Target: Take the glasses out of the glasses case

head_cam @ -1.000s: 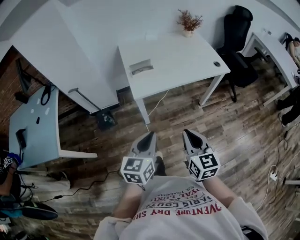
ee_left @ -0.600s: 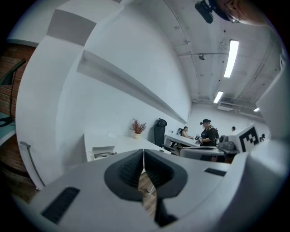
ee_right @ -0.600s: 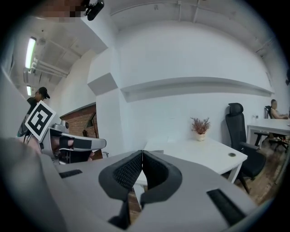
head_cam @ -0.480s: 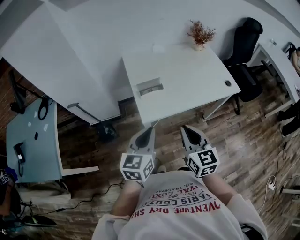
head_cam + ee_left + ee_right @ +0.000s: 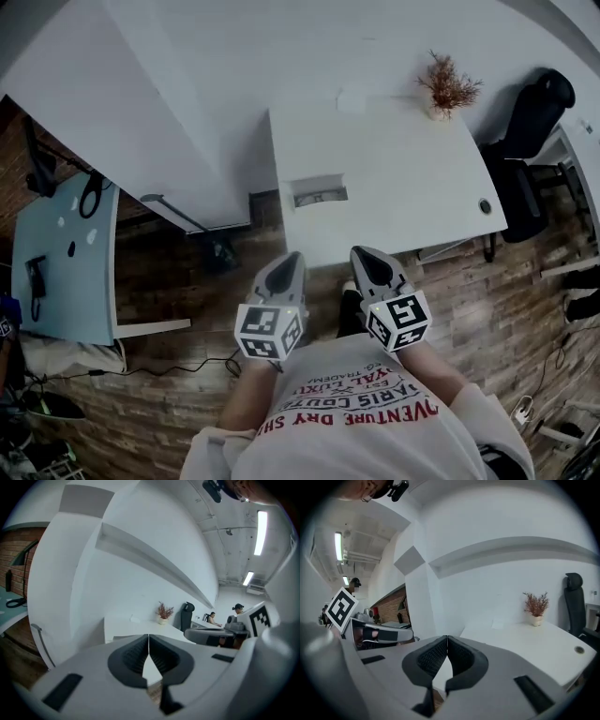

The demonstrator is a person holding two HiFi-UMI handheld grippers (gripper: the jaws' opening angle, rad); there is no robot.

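An office with a wood-plank floor and white walls: a white bench stands with its far edge against the wall. A person in a printed T-shirt faces its near edge with a gripper in each hand.

The left gripper and right gripper are held side by side, apart from each other, tips level with the bench's near edge in the head view. Each gripper's own view shows its jaws pressed together with nothing between them.

A small white item lies at the far edge of the bench, close to the wall. It is too small to tell whether it is the glasses case. It sits across the full depth of the top from both grippers, well apart from them and roughly ahead of the right one.

A potted dried plant stands to its right at the far right corner. A grey rectangular slot sits in the near half of the top, between the grippers and the white item and slightly left of the line to it. A round dark grommet marks the near right corner.

Bare white surface runs from the slot back to the item and across to the plant. A black office chair stands off the bench's right side. To the left, past a strip of floor with a trailing cable, is a pale blue desk.
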